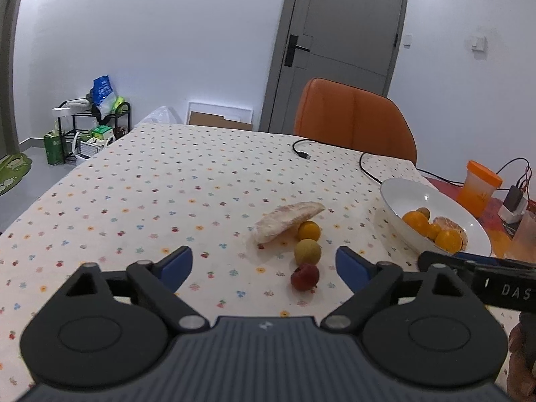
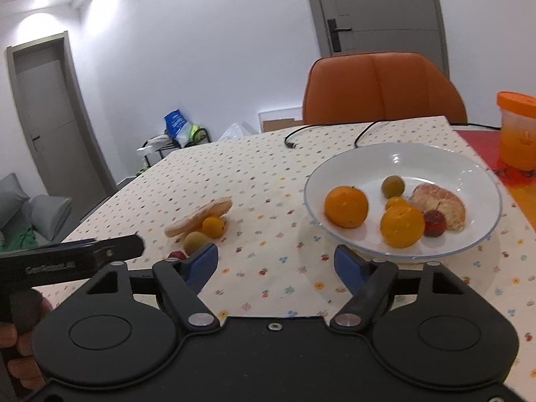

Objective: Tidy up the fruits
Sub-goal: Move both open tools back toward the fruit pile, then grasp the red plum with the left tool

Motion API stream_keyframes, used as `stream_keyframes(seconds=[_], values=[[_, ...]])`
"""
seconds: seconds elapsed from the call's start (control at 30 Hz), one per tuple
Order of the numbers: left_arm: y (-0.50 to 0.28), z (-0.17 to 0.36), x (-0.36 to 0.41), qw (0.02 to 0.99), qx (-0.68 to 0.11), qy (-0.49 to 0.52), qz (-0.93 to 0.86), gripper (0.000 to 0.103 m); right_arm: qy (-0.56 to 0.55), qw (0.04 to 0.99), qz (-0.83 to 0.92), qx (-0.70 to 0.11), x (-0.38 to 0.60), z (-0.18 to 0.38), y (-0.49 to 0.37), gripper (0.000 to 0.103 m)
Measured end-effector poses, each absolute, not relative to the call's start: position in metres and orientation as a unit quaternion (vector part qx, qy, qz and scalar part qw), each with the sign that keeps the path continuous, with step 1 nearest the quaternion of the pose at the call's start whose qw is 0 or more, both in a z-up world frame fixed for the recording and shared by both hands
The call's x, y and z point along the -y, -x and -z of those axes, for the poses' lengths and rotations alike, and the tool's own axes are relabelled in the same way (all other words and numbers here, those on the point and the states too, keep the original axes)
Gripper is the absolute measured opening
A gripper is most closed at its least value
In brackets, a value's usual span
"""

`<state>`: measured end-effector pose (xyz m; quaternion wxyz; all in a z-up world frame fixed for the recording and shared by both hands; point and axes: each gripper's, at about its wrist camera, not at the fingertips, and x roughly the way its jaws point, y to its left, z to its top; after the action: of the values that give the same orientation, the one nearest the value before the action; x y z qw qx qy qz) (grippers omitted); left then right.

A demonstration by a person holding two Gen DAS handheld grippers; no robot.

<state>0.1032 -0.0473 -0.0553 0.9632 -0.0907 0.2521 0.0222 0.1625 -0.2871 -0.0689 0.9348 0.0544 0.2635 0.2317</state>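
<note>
A bench covered with a cream cloth printed with small coloured flowers [image 1: 167, 181] is seen from both wrist views. The left gripper [image 1: 264, 264] is held above the near part of the bench with its blue-padded fingers [image 1: 177, 264] spread wide and nothing between them. The right gripper [image 2: 276, 261] is likewise spread and empty, positioned just short of the near rim of a shallow white ceramic bowl [image 2: 402, 157]. The bowl stands toward the right edge of the bench and is observed to contain a large round orange [image 2: 346, 206], a second orange [image 2: 402, 226], a small yellow-orange fruit [image 2: 397, 202] behind it, a small olive-green round fruit [image 2: 392, 186], a small dark red fruit [image 2: 434, 222] and a peeled pale citrus segment [image 2: 442, 204]. Four items are recorded loose on the cloth, left of the bowl and well apart from it: a peeled pinkish pomelo wedge [image 1: 288, 219] leaning over a small orange kumquat-like fruit [image 1: 309, 230], a yellow-green round fruit [image 1: 307, 250] just nearer, and a small red fruit [image 1: 305, 277] nearest the left gripper. A black cable [image 1: 335, 150] lies near the far edge, before an orange upholstered chair [image 1: 351, 117]. An orange-lidded plastic jar [image 2: 517, 130] stands beyond the right edge of the cloth.
</note>
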Motion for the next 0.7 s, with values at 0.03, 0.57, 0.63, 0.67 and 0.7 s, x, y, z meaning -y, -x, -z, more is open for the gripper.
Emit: stream_keyframes(seconds=[0.03,0.57,0.63,0.67,0.7], values=[[-0.105,0.056,0.049,0.963,-0.254,0.091,-0.019,0.087,-0.053,0.934,-0.233,-0.265,0.286,0.070,-0.163,0.075],[-0.135,0.079,0.064,0.951,-0.294,0.096,0.016,0.047,-0.053,0.923,-0.252,-0.286,0.286,0.083,-0.178,0.063],[-0.139,0.083,0.064,0.948,-0.301,0.100,0.023,0.038,-0.054,0.922,-0.253,-0.289,0.287,0.084,-0.181,0.062],[-0.140,0.084,0.065,0.948,-0.301,0.101,0.024,0.032,-0.054,0.921,-0.254,-0.290,0.287,0.085,-0.181,0.062],[-0.140,0.085,0.066,0.950,-0.298,0.096,0.023,0.029,-0.053,0.920,-0.255,-0.291,0.286,0.086,-0.182,0.062]])
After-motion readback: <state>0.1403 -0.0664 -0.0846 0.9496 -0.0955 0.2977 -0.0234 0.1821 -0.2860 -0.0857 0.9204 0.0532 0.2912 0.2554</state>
